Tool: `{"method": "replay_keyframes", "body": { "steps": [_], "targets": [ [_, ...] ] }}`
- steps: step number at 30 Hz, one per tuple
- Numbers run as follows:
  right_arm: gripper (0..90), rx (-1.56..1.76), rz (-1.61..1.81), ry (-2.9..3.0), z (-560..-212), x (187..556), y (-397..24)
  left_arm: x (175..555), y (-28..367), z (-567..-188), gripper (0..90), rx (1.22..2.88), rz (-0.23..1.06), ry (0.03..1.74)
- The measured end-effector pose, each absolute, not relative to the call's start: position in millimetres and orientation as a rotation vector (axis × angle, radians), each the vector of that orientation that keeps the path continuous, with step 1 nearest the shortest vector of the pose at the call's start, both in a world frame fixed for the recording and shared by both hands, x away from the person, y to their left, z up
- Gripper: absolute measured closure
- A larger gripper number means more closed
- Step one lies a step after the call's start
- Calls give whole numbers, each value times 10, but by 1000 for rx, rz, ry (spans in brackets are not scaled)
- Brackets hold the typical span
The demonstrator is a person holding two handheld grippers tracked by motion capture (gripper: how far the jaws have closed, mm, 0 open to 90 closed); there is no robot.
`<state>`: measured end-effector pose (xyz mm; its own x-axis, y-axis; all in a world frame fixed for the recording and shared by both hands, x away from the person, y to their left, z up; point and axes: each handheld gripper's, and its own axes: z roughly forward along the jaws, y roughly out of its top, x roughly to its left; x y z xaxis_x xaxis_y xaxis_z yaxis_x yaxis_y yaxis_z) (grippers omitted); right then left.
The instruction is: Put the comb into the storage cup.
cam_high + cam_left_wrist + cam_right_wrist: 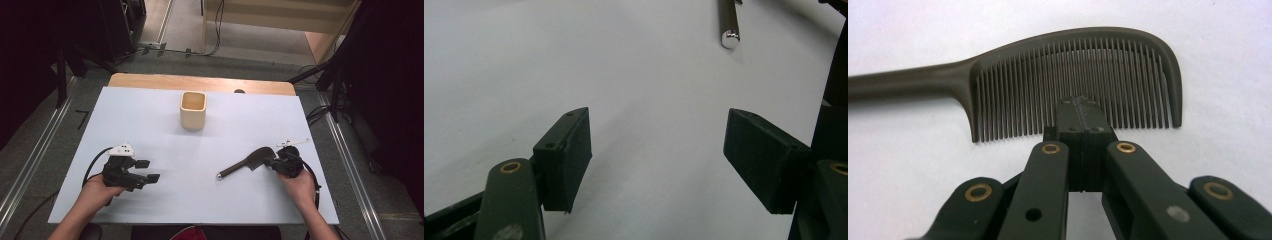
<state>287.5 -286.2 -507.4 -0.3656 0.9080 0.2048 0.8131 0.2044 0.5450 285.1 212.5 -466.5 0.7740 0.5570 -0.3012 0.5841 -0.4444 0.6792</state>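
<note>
A dark comb (248, 164) lies on the white table sheet (200, 200) at the right, its long handle pointing left and ending in a shiny tip (729, 36). My right gripper (272, 163) is shut, its two pads pressed together with nothing between them. In the right gripper view its closed tip (1079, 111) lies over the middle of the comb's teeth (1013, 105); nothing is pinched that I can see. At the left, my left gripper (149, 170) rests low over the sheet, open, its pads (566, 155) wide apart with bare sheet between them.
A pale square wooden cup (193, 110) stands upright at the back middle of the table. The wooden table edge (150, 80) shows beyond the sheet. Cables and dark stands line the floor on both sides.
</note>
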Motion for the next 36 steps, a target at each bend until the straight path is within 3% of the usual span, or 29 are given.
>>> {"method": "replay_keyframes", "body": {
  "steps": [36],
  "targets": [
    [875, 1610, 932, 2289, -5098, 3394, -2552, 2856, 2134, -4666, 286, 2139, -43, 853]
  ]
}}
